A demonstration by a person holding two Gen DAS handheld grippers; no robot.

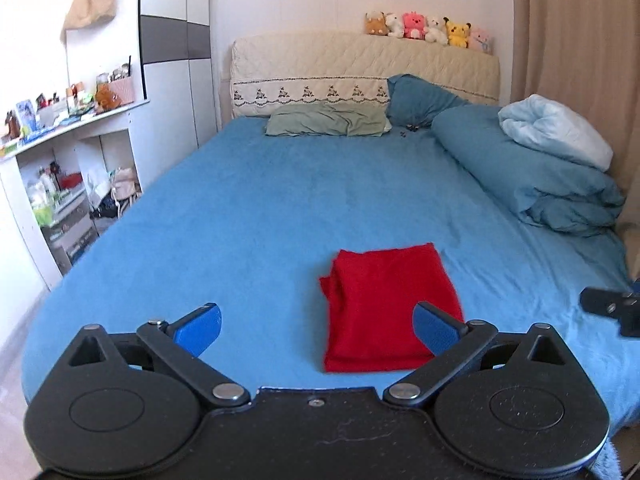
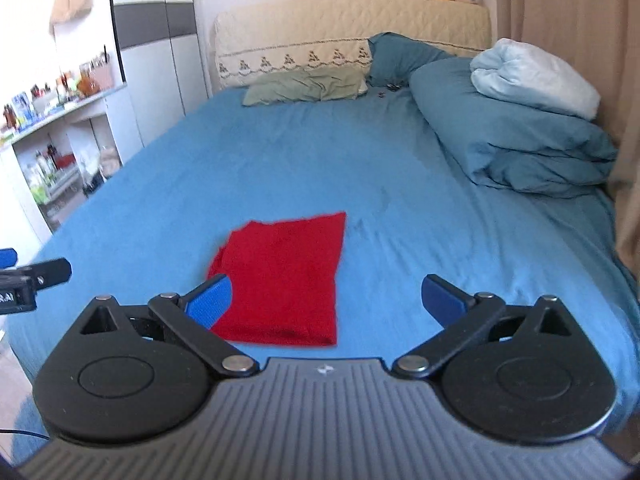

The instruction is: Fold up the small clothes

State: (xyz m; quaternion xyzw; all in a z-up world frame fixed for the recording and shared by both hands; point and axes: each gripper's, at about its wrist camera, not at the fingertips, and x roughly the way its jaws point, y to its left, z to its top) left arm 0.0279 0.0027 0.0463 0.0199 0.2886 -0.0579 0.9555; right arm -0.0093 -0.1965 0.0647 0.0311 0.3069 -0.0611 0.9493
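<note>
A small red garment [image 1: 386, 304] lies folded into a rough rectangle on the blue bed sheet [image 1: 256, 216], near the bed's front edge. It also shows in the right wrist view [image 2: 284, 280]. My left gripper [image 1: 318, 328] is open and empty, held above the sheet just in front of the garment's left side. My right gripper [image 2: 326, 304] is open and empty, in front of the garment's right side. The right gripper's tip shows at the right edge of the left wrist view [image 1: 612, 308]; the left gripper's tip shows at the left edge of the right wrist view [image 2: 32, 278].
A rolled blue duvet [image 1: 532, 172] with a pale blue blanket [image 1: 556, 128] lies along the bed's right side. A green pillow [image 1: 328, 120] and a headboard [image 1: 360, 68] with plush toys [image 1: 428, 28] are at the far end. White shelves [image 1: 64, 168] stand on the left, curtains [image 1: 580, 40] on the right.
</note>
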